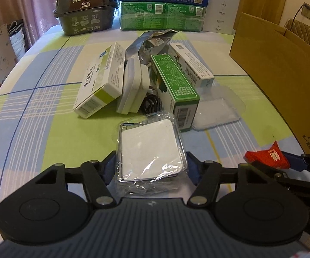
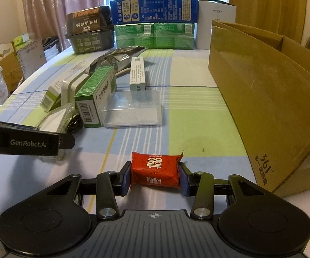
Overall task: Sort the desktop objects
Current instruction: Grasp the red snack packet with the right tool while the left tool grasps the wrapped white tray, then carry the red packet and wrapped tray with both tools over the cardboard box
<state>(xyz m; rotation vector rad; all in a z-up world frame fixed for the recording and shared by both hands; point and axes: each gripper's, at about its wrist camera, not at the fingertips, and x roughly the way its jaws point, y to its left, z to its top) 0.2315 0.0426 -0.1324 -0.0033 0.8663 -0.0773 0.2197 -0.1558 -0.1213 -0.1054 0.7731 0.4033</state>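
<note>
Checked cloth covered the bench (image 1: pixel 36 107); cartons stood along the far edge.

Left wrist view: left gripper (image 1: pixel 151 165) jaws gripped a clear blister pack (image 1: pixel 150 148), long axis pointing away toward the clutter, apparently lifted for sorting.

Right wrist view: right gripper (image 2: pixel 155 176) jaws clamped a red packet (image 2: pixel 156 169), long axis crosswise, near the open carton (image 2: pixel 262 99), the likely destination.

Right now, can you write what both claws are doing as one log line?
left claw: shut on clear plastic packet | right claw: shut on red packet | cardboard box: open, to the right
</note>
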